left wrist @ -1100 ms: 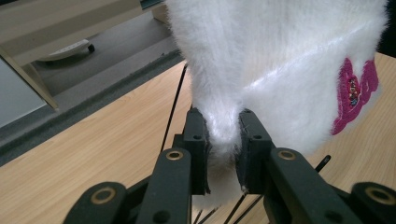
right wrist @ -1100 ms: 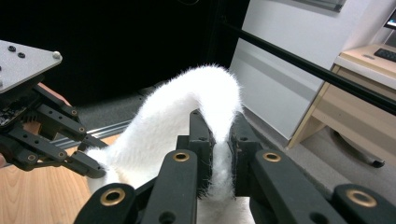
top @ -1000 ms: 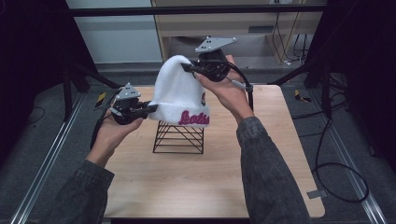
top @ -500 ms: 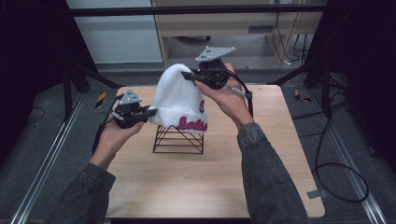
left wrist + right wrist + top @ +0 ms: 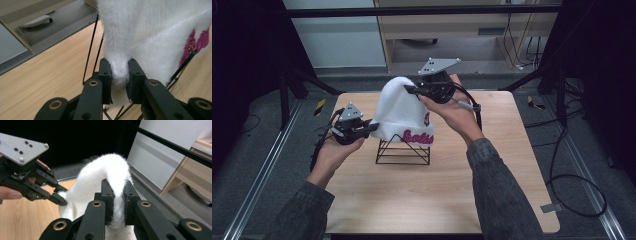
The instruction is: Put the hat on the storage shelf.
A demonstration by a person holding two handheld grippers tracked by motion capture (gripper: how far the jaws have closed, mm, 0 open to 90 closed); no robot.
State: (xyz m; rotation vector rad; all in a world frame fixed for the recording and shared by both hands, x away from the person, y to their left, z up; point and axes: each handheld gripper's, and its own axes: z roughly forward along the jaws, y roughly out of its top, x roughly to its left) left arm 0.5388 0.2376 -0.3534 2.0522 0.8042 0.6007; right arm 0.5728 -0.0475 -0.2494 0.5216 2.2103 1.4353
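Hat (image 5: 399, 112), white and fluffy with pink lettering on its lower band, hangs stretched between both tools above a black wire rack (image 5: 403, 149) near the middle of the tabletop (image 5: 437, 200). The left tool (image 5: 371, 127) has its jaws pressed together on a fold of the hat's lower edge; in the left gripper view the white fur is squeezed between the two black pads (image 5: 103, 75). The right tool (image 5: 409, 90) is clamped on the hat's top, a ridge of fabric pinched between its jaws in the right gripper view (image 5: 117, 192), with the left tool (image 5: 61, 198) visible beyond it, biting the hat's far side. The hat's lettered band drapes over the top of the rack, whose wires stand just under and behind the fabric. The left tool sits low at the hat's left edge, the right one higher at its crown. Beyond the tabletop stands a pale wooden shelf unit (image 5: 462, 30), and cables (image 5: 572, 185) lie on the floor to the right.
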